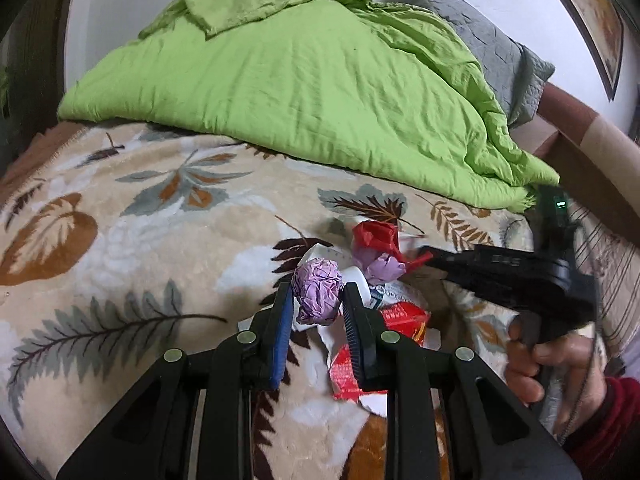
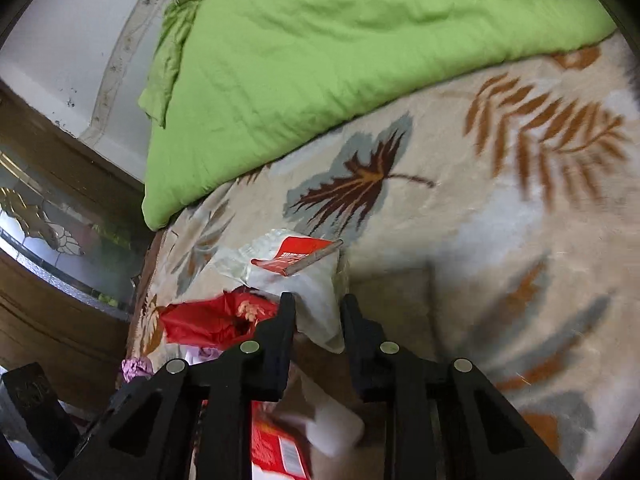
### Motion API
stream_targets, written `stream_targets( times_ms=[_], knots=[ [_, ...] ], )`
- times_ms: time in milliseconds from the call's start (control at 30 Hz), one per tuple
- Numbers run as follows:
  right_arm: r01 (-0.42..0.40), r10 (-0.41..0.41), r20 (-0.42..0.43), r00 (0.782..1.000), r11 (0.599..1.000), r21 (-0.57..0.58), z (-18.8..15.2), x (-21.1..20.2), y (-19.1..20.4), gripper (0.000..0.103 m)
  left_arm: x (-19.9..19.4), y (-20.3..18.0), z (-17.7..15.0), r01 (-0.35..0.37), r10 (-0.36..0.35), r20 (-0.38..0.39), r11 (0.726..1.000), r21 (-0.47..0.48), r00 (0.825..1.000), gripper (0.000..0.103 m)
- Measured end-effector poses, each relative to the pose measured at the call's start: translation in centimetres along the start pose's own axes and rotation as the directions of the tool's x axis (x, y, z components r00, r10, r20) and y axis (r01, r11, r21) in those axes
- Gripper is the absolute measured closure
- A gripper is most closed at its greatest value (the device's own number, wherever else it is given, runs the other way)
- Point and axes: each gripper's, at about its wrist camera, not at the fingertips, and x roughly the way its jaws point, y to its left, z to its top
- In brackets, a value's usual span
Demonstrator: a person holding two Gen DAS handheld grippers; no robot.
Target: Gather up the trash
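A pile of trash lies on the leaf-patterned blanket (image 1: 132, 240): a crumpled purple paper ball (image 1: 318, 290), a second purple wad (image 1: 382, 266), red plastic (image 1: 376, 234), a white bottle (image 1: 358, 280) and red-and-white packaging (image 1: 402, 318). My left gripper (image 1: 316, 300) is shut on the purple paper ball, gripped between its fingers. My right gripper (image 1: 430, 256) reaches into the pile from the right. In its own view the right gripper (image 2: 318, 304) is open over a clear plastic wrapper (image 2: 316, 280) with a red label (image 2: 294, 258); a red bag (image 2: 208, 320) lies to the left.
A bright green duvet (image 1: 300, 80) is heaped across the back of the bed. A grey pillow (image 1: 492, 48) lies behind it. A dark wooden cabinet with glass (image 2: 48, 220) stands off the bed's left edge. A red carton (image 2: 276, 448) lies under the right gripper.
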Motion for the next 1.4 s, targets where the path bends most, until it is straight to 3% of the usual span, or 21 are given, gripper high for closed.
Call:
stream_targets(
  times_ms=[200,333,600,800,1033,1400],
  knots=[
    [0.040,-0.038,0.063,0.997,0.999,-0.031,-3.1,-7.3,-0.8,0.078,-2.4,-2.4,-2.1,0.029,-0.029,-0.002,0.999,0.030,1.000,0.079],
    [0.065,-0.062,0.090,0.994,0.997,-0.031,-6.9,-12.0,-1.5,0.078,-4.1,-4.8,-4.5,0.040,-0.039,-0.013,0.997,0.065,0.999,0.079],
    [0.080,-0.069,0.140,0.988,0.994,-0.075,-13.7,-17.3,-0.7,0.078,-7.8,-9.2,-9.6,-0.008,0.007,0.008,0.990,0.142,1.000,0.079],
    [0.105,-0.081,0.184,0.980,0.987,-0.125,-16.2,-19.6,0.4,0.078,-9.4,-10.1,-12.6,-0.060,0.059,0.010,0.987,0.152,0.998,0.079],
    [0.108,-0.082,0.196,0.977,0.987,-0.122,-18.9,-21.1,0.5,0.078,-10.4,-10.2,-13.6,-0.124,0.115,0.063,0.977,0.172,0.991,0.079],
    [0.112,-0.087,0.208,0.974,0.987,-0.113,-19.1,-21.3,0.5,0.078,-10.3,-10.4,-13.8,-0.161,0.147,0.085,0.968,0.190,0.985,0.079]
  ],
)
